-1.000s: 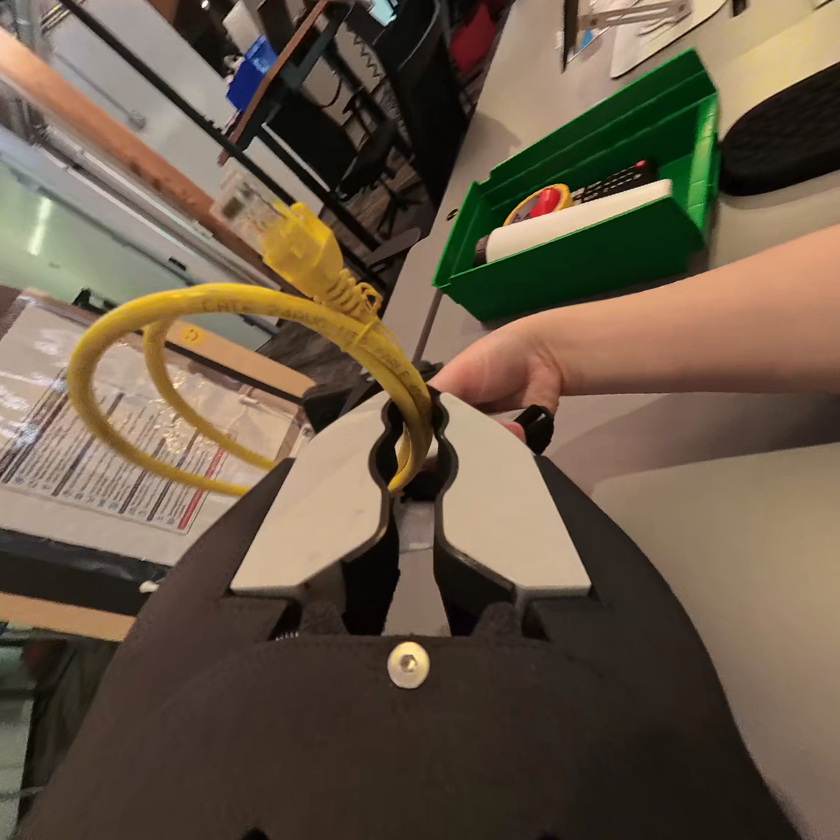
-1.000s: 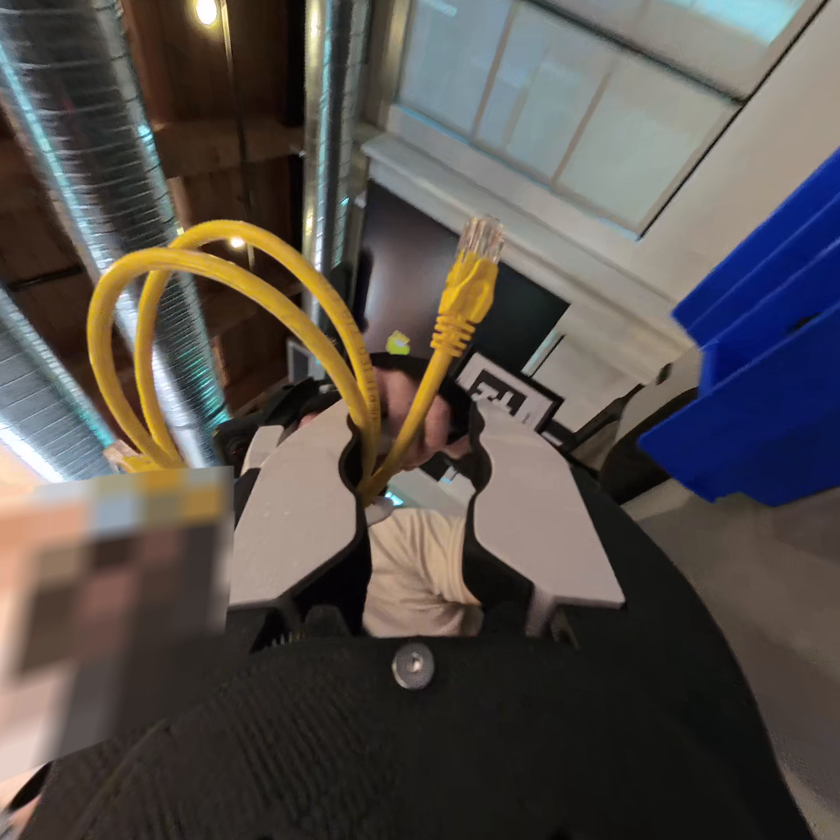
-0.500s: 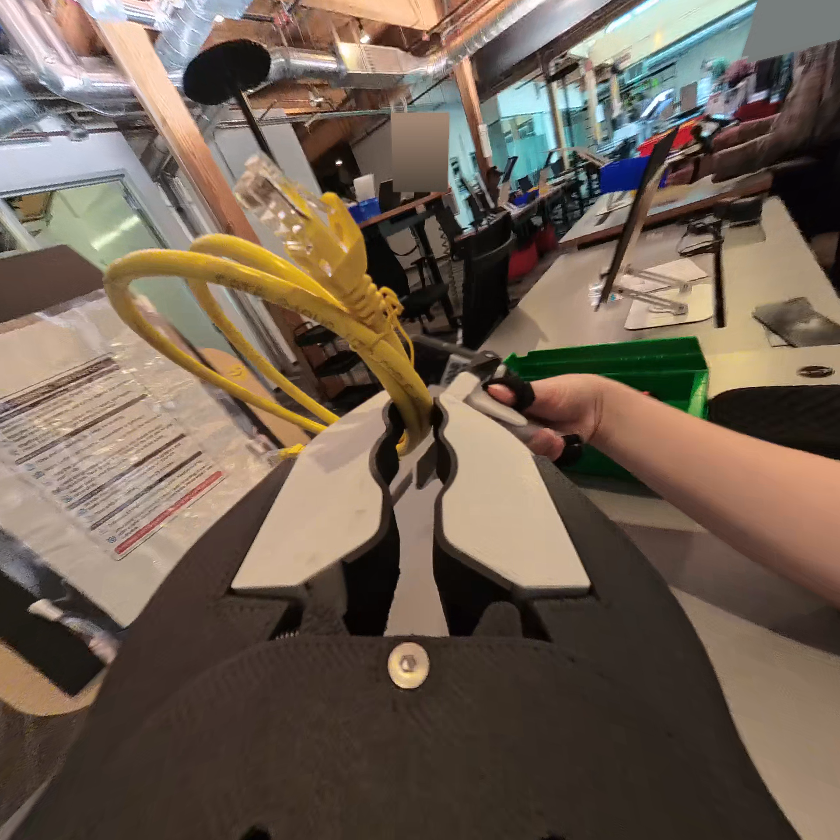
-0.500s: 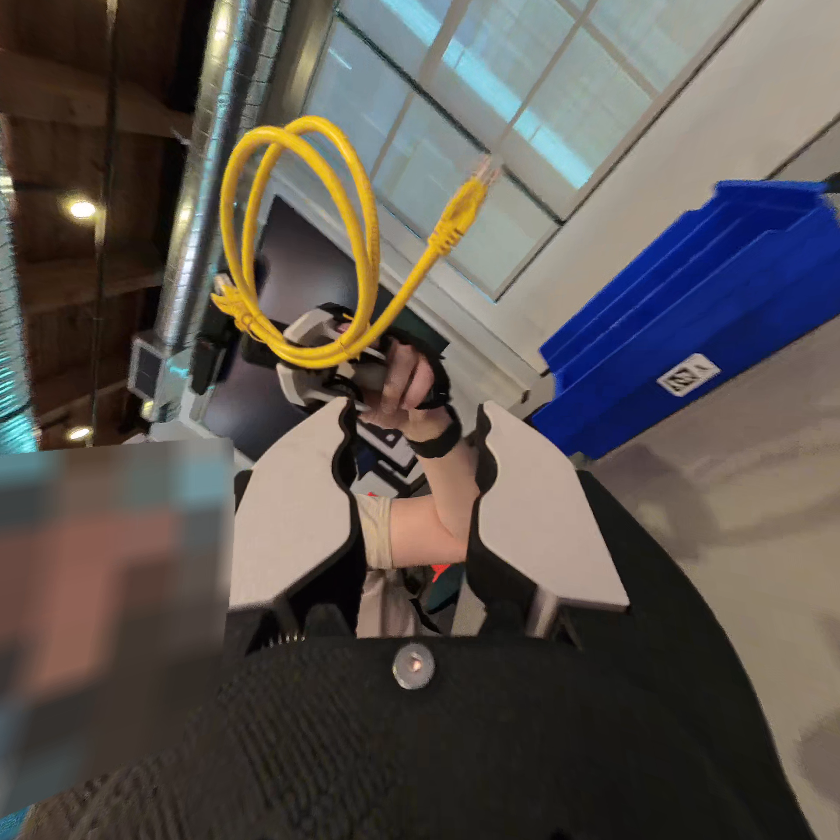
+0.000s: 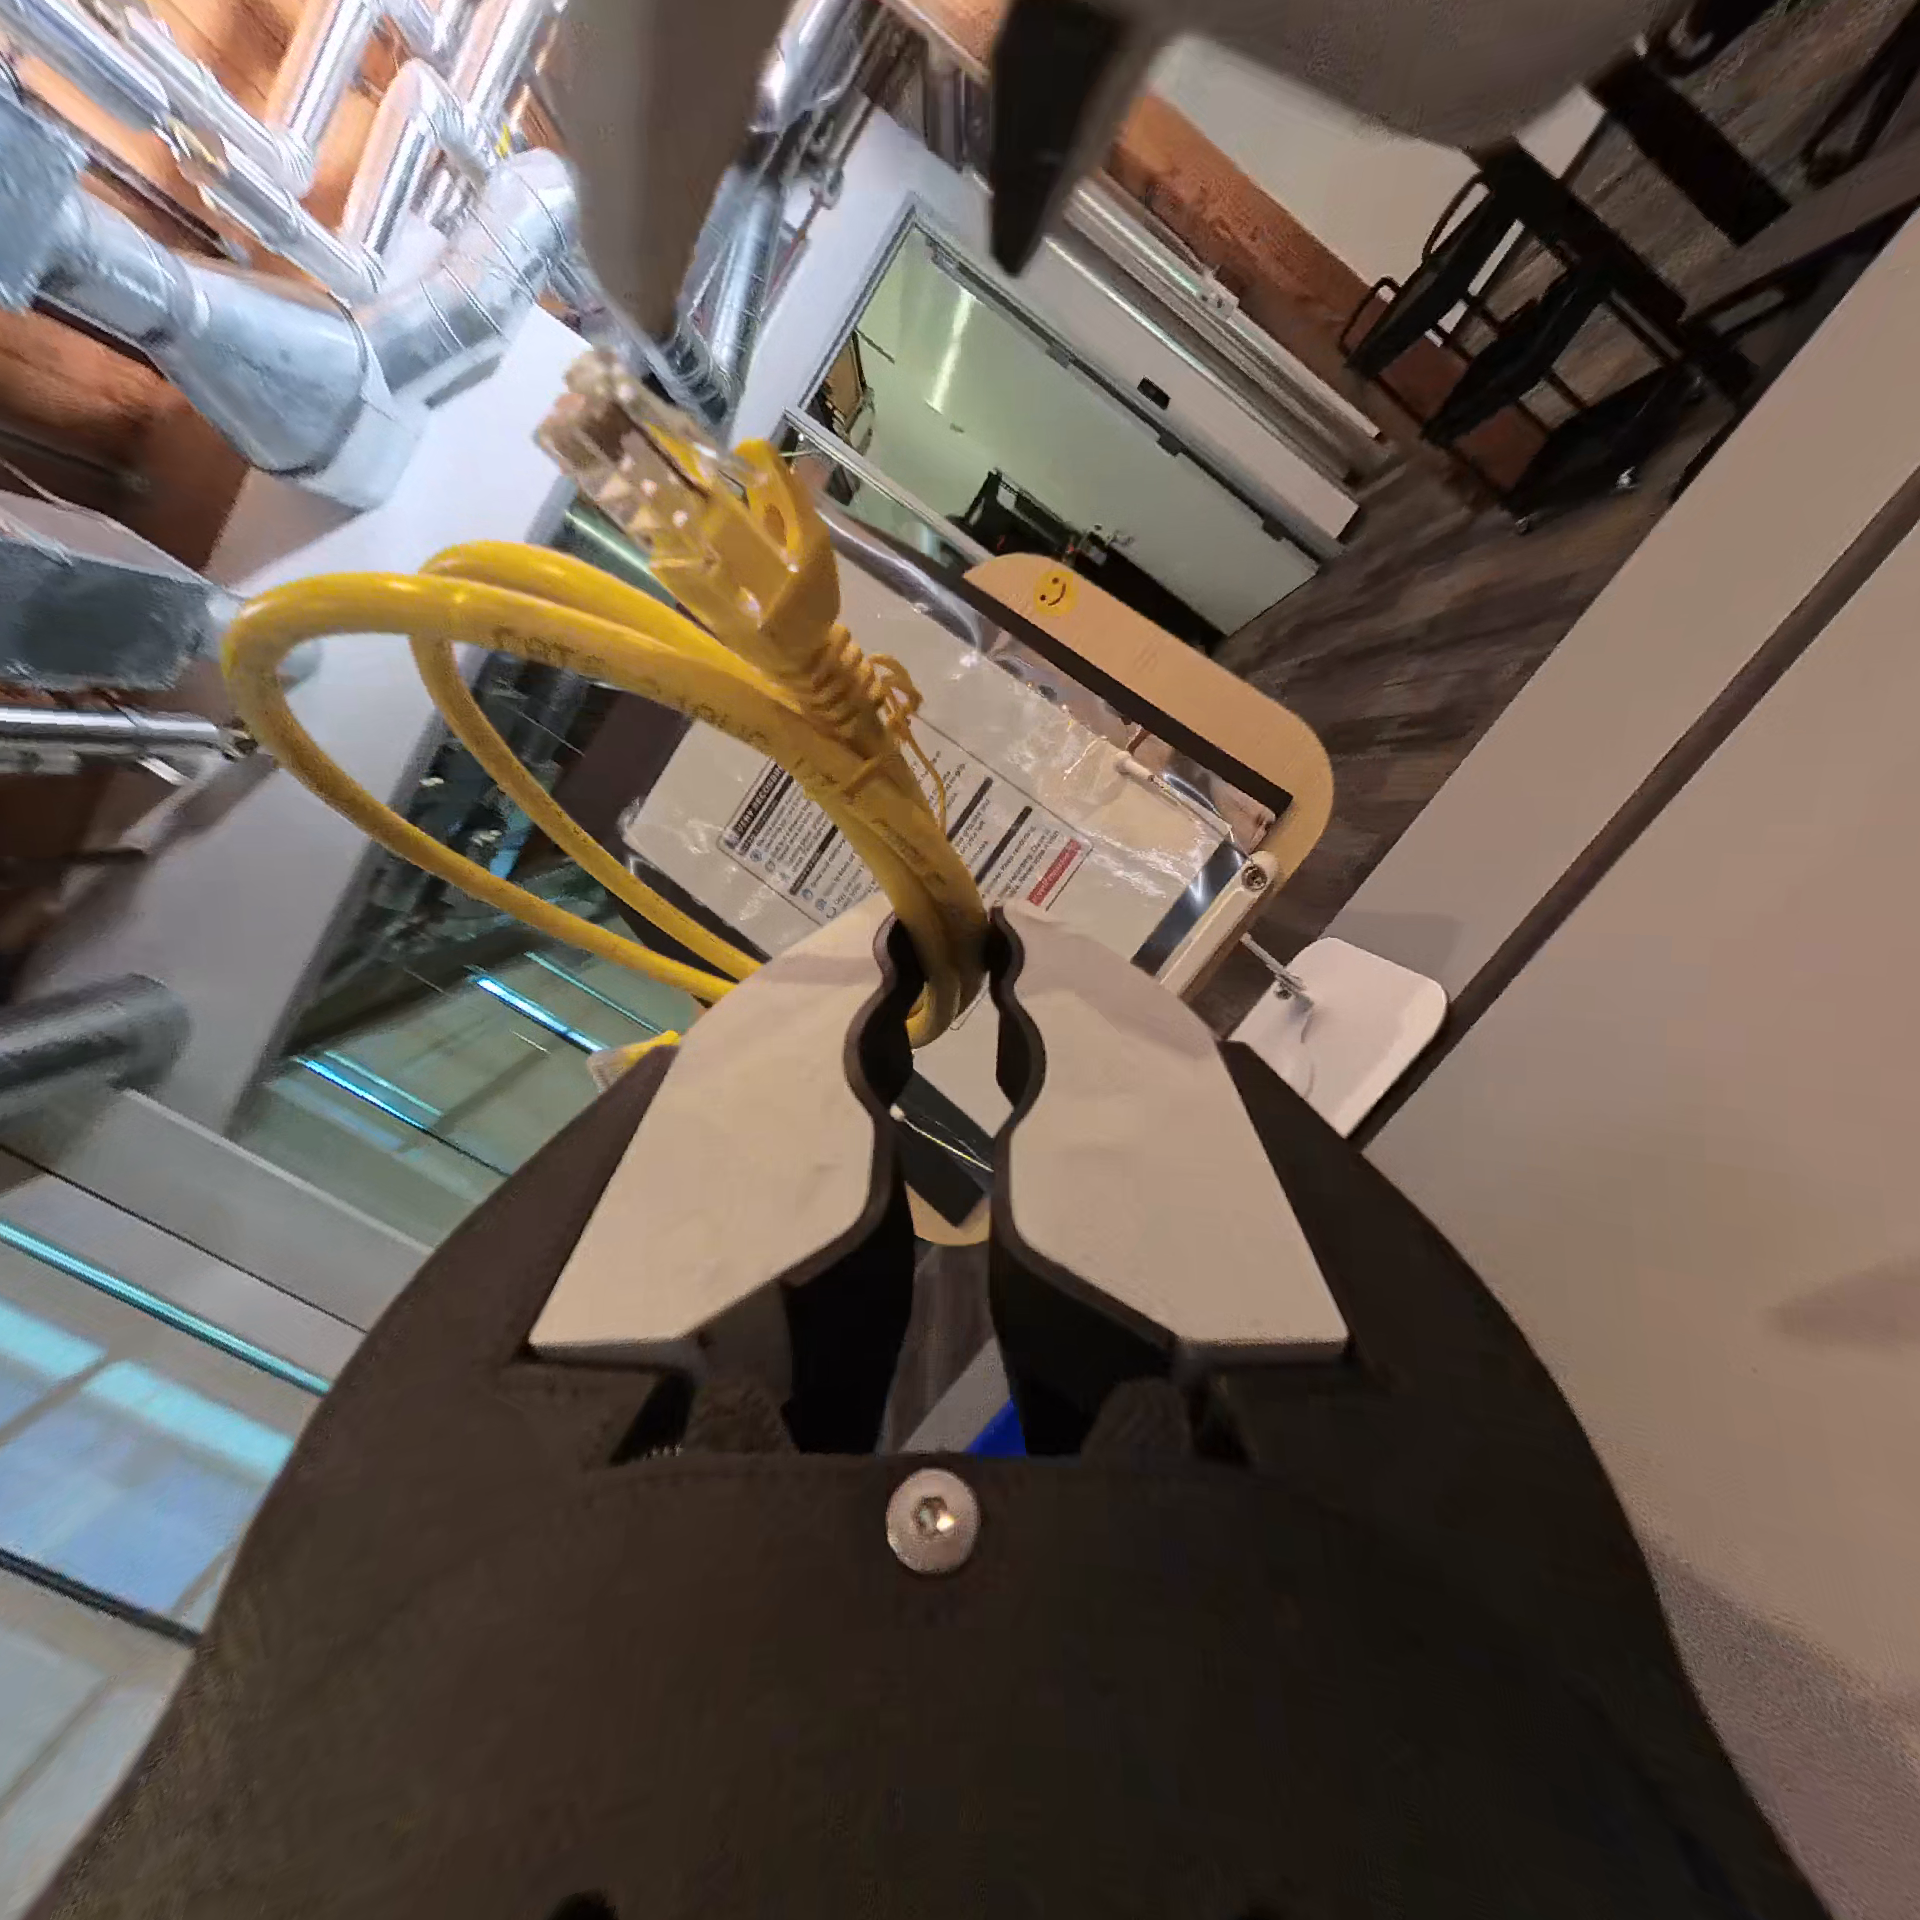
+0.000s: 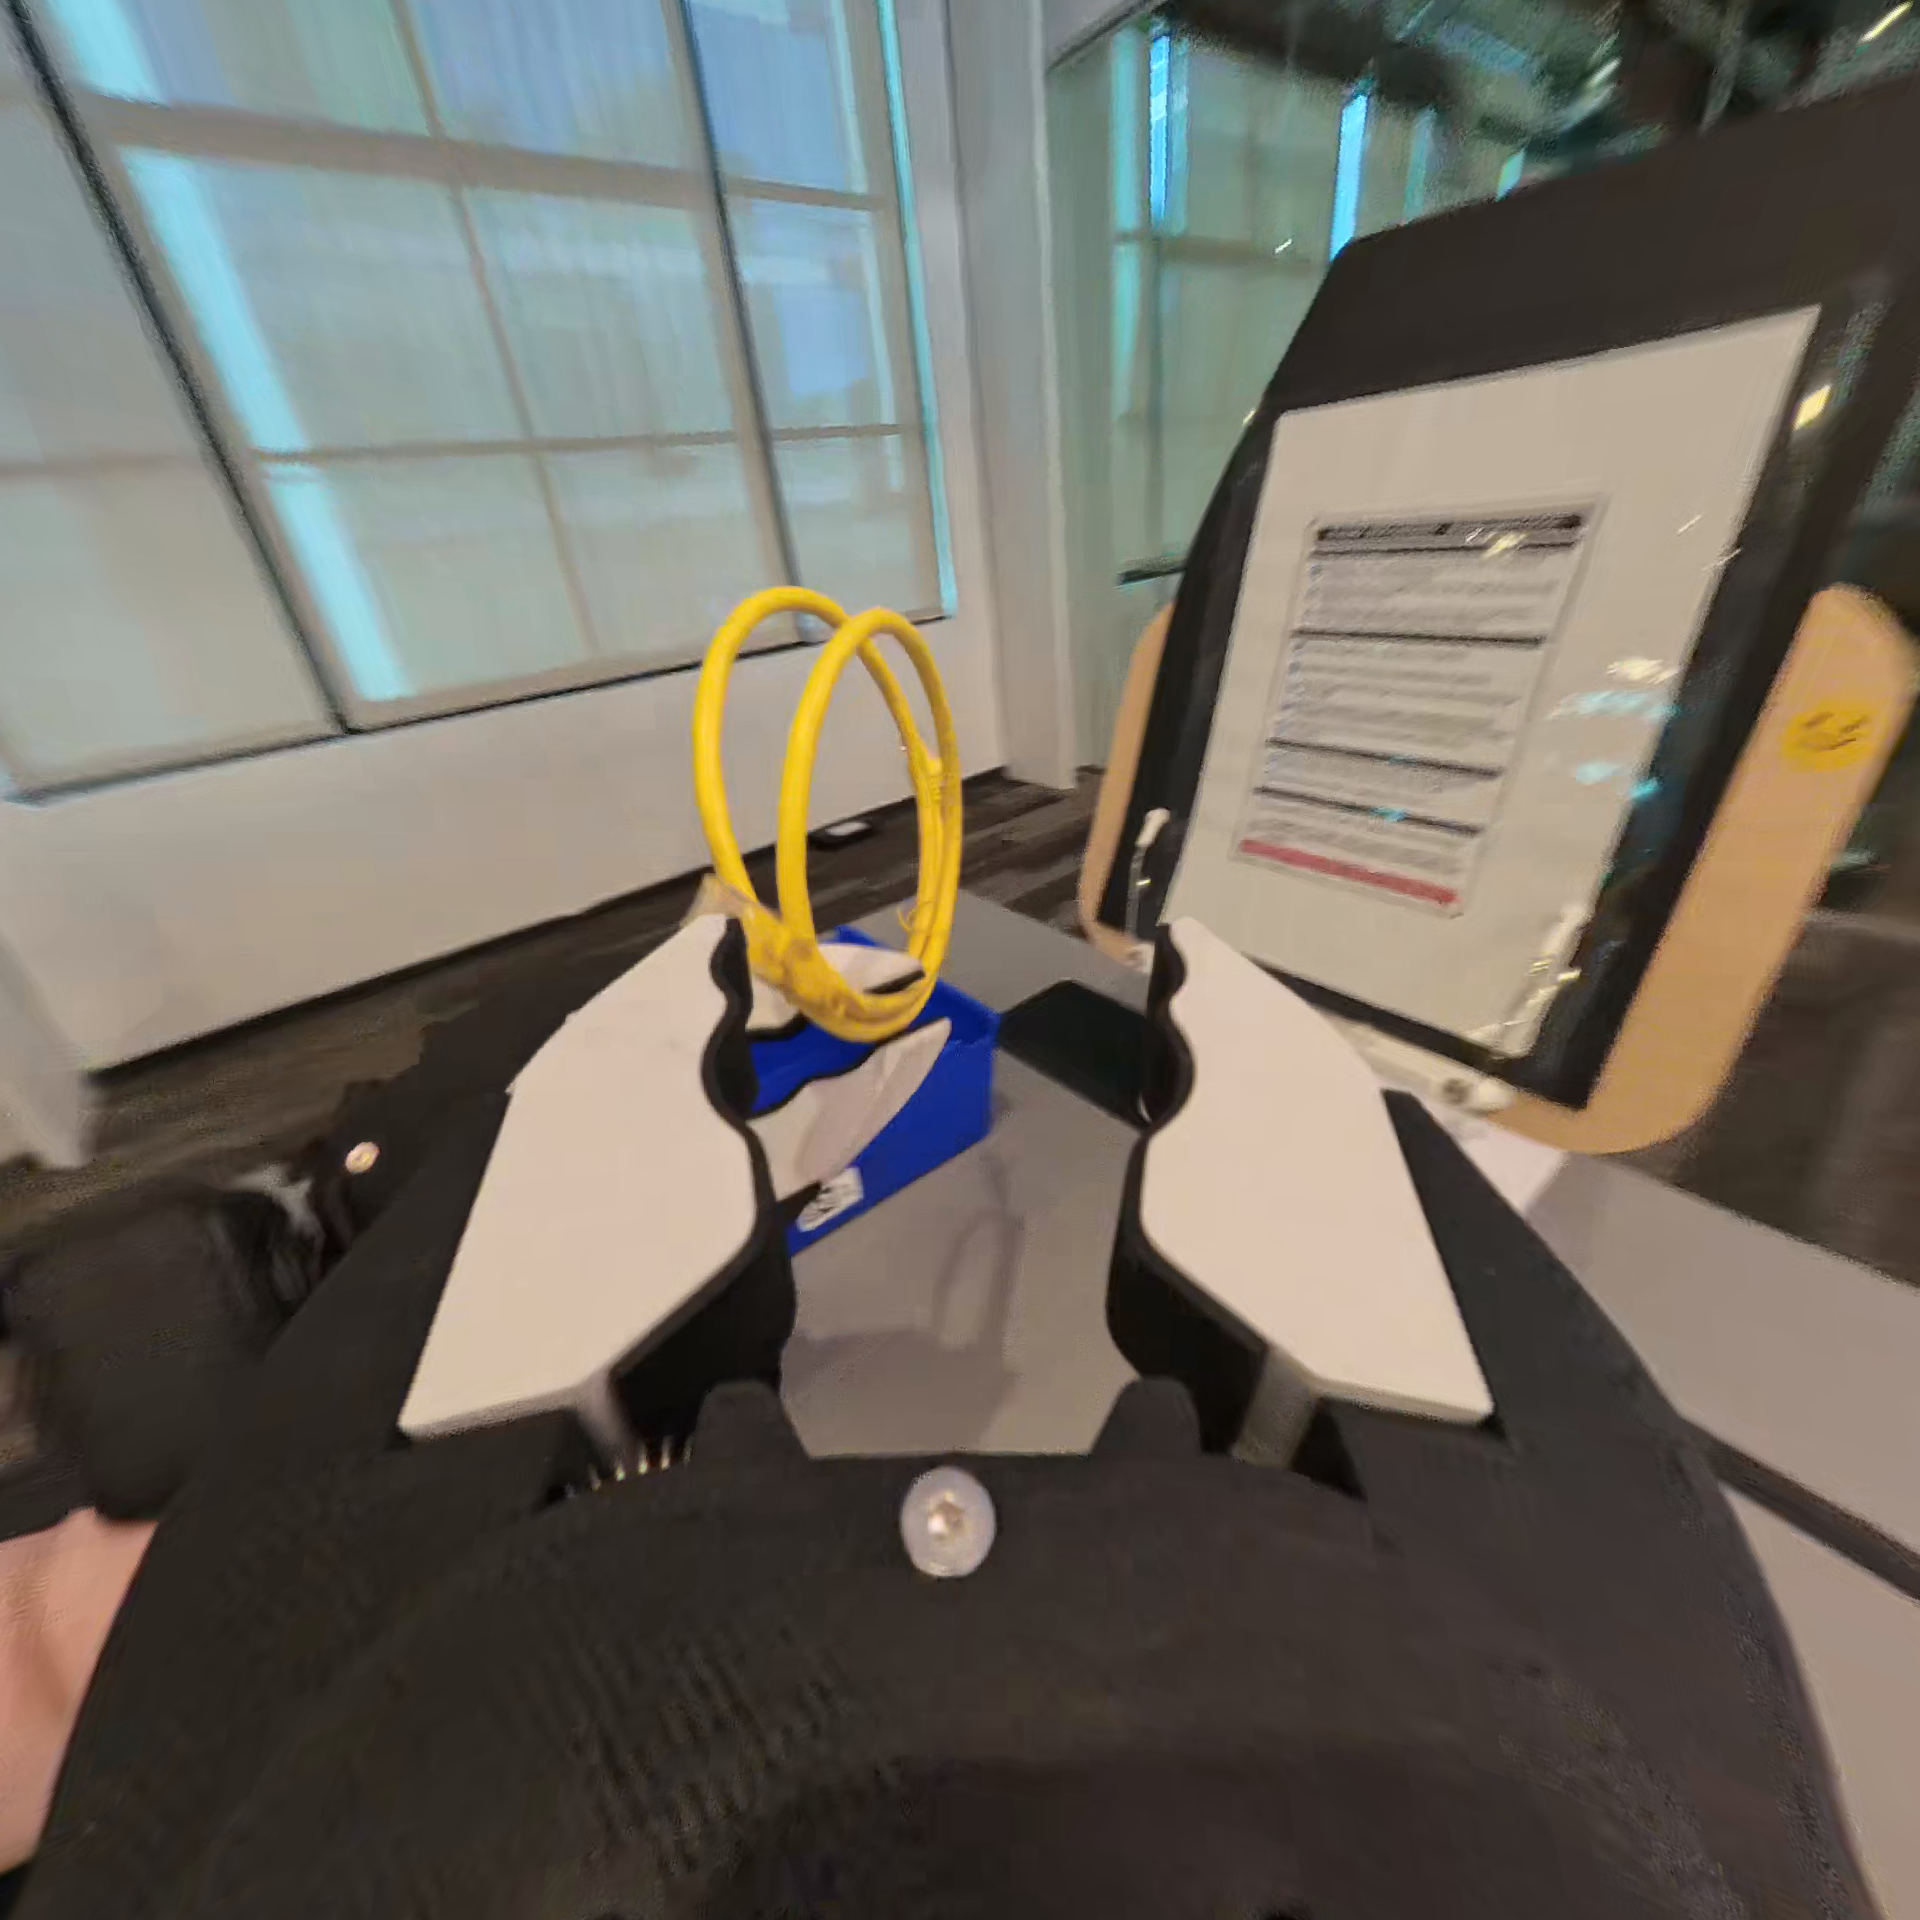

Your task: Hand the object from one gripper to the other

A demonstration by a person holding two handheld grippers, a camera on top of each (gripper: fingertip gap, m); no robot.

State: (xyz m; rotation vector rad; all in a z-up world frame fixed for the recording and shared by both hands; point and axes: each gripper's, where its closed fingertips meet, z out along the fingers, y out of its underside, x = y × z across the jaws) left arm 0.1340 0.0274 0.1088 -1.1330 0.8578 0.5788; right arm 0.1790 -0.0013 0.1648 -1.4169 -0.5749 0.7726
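Note:
A yellow network cable (image 5: pixel 582 665), tied in a coil with clear plugs, is clamped in my left gripper (image 5: pixel 940 935), which is shut on it at the fingertips. The coil stands out to the left and one plug (image 5: pixel 665 488) points up. My right gripper (image 6: pixel 945 966) is open and empty. In the right wrist view the cable (image 6: pixel 810 790) stands just beyond its fingertips, nearer the left finger, held from below by the left gripper (image 6: pixel 868 1023). In the left wrist view the right gripper's fingers (image 5: pixel 644 156) hang just above the plug.
A blue bin (image 6: pixel 935 1101) sits on the grey table (image 6: pixel 1662 1299) behind the cable. A tan-edged sign board with a printed sheet (image 6: pixel 1455 707) stands at the right; it also shows in the left wrist view (image 5: pixel 1143 727). Windows and ducts lie behind. The grippers' ends are close to 8 cm from one another.
The right gripper drew back from the cable, swung round and opened wider; it now faces the coil closely again. The left gripper kept its hold and tilted upward.

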